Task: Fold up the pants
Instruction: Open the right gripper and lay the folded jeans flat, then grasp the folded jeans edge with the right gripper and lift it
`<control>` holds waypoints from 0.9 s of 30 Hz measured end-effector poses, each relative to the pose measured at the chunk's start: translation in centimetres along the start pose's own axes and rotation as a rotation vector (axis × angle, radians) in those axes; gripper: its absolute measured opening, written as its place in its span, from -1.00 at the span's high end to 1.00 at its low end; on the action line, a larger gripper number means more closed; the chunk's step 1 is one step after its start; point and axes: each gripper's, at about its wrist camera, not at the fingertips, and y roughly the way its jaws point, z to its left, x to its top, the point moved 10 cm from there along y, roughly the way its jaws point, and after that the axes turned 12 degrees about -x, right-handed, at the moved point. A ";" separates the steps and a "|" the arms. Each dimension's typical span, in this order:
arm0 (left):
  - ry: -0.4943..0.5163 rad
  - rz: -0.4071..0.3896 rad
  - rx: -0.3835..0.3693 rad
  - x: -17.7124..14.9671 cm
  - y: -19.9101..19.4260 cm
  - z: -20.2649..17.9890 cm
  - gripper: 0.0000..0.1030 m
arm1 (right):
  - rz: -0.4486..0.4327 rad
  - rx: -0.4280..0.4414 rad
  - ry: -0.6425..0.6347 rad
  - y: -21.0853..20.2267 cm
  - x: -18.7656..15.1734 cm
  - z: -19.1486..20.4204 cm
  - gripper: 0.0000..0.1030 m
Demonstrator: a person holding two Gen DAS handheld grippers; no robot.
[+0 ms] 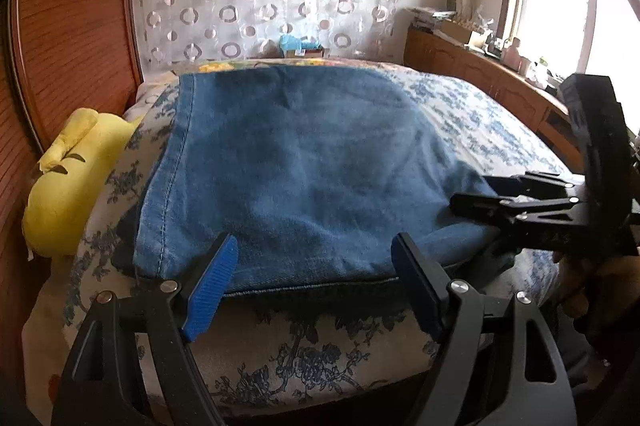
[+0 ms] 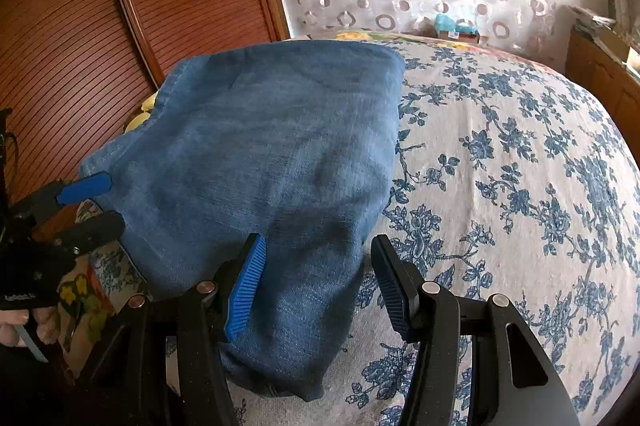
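Note:
Blue denim pants (image 1: 288,165) lie folded into a compact stack on the flowered bed; they also show in the right wrist view (image 2: 272,153). My left gripper (image 1: 316,286) is open, its blue pads on either side of the stack's near hem, holding nothing. My right gripper (image 2: 316,286) is open at the stack's near right corner, its left pad over denim and its right pad over the bedspread. The right gripper also shows at the right of the left wrist view (image 1: 476,193), the left gripper at the left of the right wrist view (image 2: 100,201).
The bedspread (image 2: 500,165) stretches wide to the right of the pants. A yellow plush toy (image 1: 68,181) lies at the bed's left edge by a wooden slatted wardrobe (image 2: 80,5). A wooden cabinet (image 1: 480,73) with clutter stands under the window.

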 end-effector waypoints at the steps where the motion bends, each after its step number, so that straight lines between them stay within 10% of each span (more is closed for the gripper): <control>1: 0.002 0.005 0.002 -0.3 0.1 0.1 -0.55 | -0.001 0.001 0.003 -0.1 -0.1 0.0 -0.10; 12: 0.029 0.021 0.026 -1.6 1.3 0.3 -0.55 | 0.002 0.027 0.015 -0.9 -0.9 0.9 -0.09; 21: 0.034 0.017 0.019 -1.5 1.4 0.4 -0.57 | -0.015 0.065 0.050 -1.4 -0.6 1.2 0.61; 27: 0.030 0.007 0.010 -1.5 1.4 0.5 -0.57 | -0.101 0.124 0.062 -4.0 1.2 1.7 0.74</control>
